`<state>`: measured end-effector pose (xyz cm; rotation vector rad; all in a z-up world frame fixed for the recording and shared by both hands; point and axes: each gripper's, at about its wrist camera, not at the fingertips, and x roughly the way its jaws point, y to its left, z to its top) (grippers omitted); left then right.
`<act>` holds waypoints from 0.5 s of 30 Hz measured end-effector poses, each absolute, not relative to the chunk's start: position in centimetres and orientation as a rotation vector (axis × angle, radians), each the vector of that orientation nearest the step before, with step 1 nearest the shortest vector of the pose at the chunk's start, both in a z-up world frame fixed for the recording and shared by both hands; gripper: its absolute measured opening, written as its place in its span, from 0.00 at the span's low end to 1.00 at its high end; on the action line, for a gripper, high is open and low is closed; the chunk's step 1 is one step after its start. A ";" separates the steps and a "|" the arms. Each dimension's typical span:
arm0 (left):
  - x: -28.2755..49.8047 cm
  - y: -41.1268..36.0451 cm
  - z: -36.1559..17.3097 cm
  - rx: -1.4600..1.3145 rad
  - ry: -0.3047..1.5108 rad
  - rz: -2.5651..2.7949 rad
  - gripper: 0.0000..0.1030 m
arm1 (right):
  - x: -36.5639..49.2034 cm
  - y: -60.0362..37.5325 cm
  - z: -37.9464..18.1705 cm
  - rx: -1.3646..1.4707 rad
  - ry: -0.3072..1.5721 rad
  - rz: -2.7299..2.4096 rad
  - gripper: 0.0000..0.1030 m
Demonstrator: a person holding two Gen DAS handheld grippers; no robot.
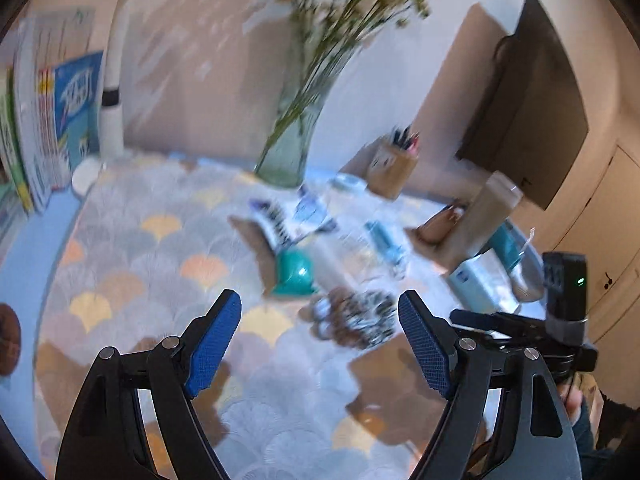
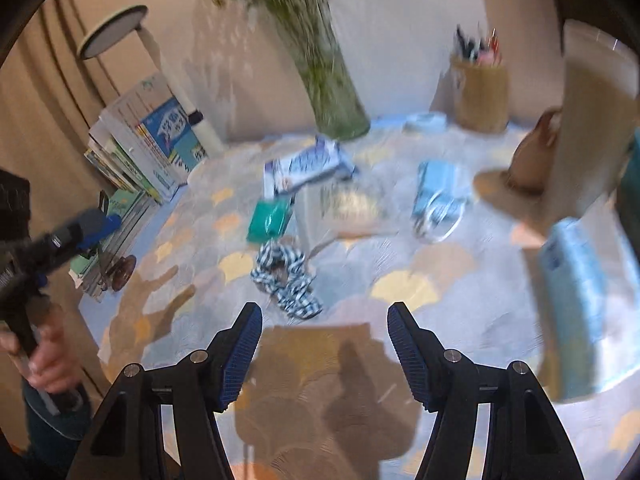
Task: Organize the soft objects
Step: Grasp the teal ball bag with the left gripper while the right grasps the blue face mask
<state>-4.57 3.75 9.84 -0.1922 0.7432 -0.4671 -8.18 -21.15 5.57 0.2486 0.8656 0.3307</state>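
A black-and-white striped cloth scrunchie (image 2: 286,276) lies on the patterned tablecloth (image 2: 420,264), just ahead of my open, empty right gripper (image 2: 325,320). In the left wrist view the scrunchie (image 1: 356,316) sits just ahead and slightly right of my open, empty left gripper (image 1: 320,312). Beyond it lie a teal packet (image 2: 269,218), a blue-and-white tissue pack (image 2: 308,166) and a light blue packet (image 2: 438,192). A clear plastic box (image 2: 344,208) stands between them. Both views are blurred by motion.
A glass vase of flowers (image 2: 332,92) stands at the back, with a pen holder (image 2: 482,96) to its right. Books (image 2: 152,140) and a lamp (image 2: 116,30) stand at the left. A tall beige container (image 2: 592,120) and a blue tissue pack (image 2: 576,304) are at the right.
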 end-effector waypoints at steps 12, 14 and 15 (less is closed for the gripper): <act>3.8 0.2 4.2 -0.185 0.879 -0.430 0.75 | -2.3 -25.3 4.6 0.361 0.908 0.093 0.62; 4.5 -0.8 3.3 -0.149 0.875 -0.428 0.57 | -0.6 -25.7 4.7 0.354 0.914 0.045 0.62; 4.9 -1.2 2.8 -0.131 0.878 -0.426 0.55 | 0.4 -25.7 4.6 0.349 0.919 0.040 0.63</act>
